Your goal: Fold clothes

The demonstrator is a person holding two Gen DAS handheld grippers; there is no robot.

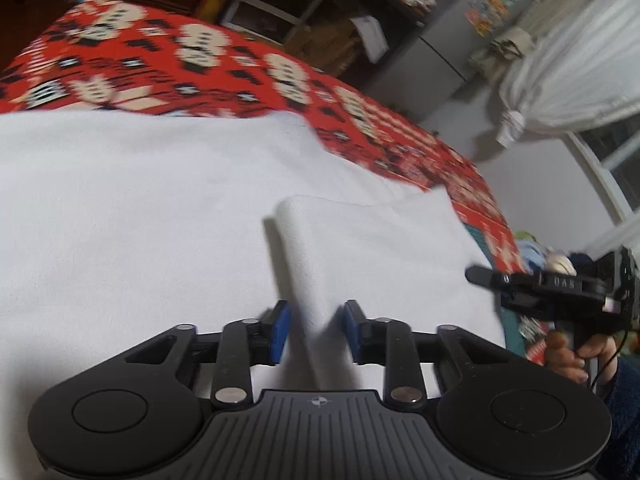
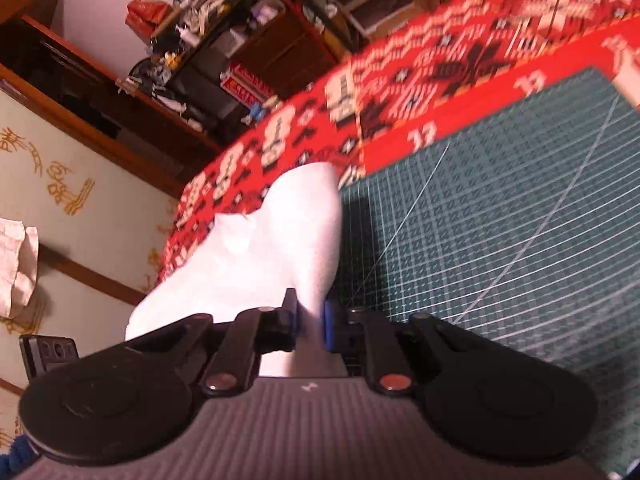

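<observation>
Right now both grippers have a pinch of the same white garment (image 1: 160, 220), which lies spread across the red patterned blanket (image 1: 168, 60) on the work surface. Seen from the left wrist, the left gripper (image 1: 318, 330) has its two blue pads (image 1: 280, 330) drawn in on a raised ridge of the white cloth, and a doubled-over flap of the fabric runs away from the fingers toward the far right corner. Off to the right in that same view, the right gripper (image 1: 480, 276) reaches in at the cloth's edge, with a person's hand (image 1: 568, 356) wrapped around its grip and a dark blue sleeve (image 1: 624, 412) just below. From the right wrist, the right gripper (image 2: 312, 320) is pressed narrow on a lifted fold of the white garment (image 2: 272, 248), so the fabric stands up between its fingers. Beneath it sits a green cutting mat (image 2: 500, 220) with white gridlines, lying on the red blanket (image 2: 420, 80). Beyond the bed there are cluttered wooden shelves (image 2: 208, 52), blurred.
</observation>
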